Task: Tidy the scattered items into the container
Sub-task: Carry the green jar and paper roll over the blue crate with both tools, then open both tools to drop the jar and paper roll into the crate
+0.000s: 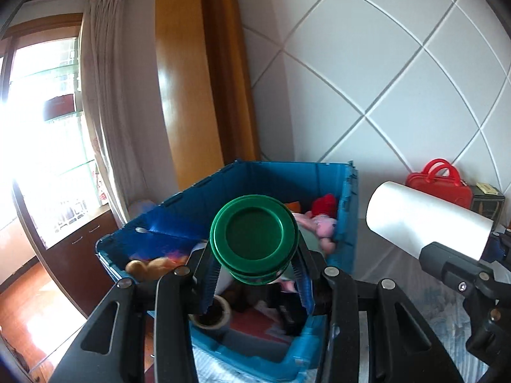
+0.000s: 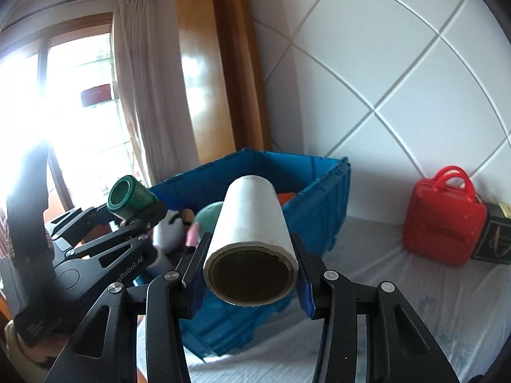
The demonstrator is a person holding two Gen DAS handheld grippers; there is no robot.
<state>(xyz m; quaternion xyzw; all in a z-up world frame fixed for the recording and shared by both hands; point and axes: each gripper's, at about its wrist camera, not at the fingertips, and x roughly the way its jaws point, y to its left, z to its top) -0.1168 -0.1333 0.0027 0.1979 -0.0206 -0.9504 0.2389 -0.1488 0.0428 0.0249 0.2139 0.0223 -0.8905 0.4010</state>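
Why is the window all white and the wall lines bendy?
Left wrist view: sunlight through the window washes it out; right wrist view: the same glare. In both, the fisheye lens curves the wall lines.

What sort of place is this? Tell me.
Probably a bedroom in a home: the blue crate sits on a sheet-covered bed against a padded white headboard wall, beside a curtained window.

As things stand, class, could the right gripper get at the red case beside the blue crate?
Probably not yet: the right gripper is shut on the white roll. The bed between it and the red case looks free.
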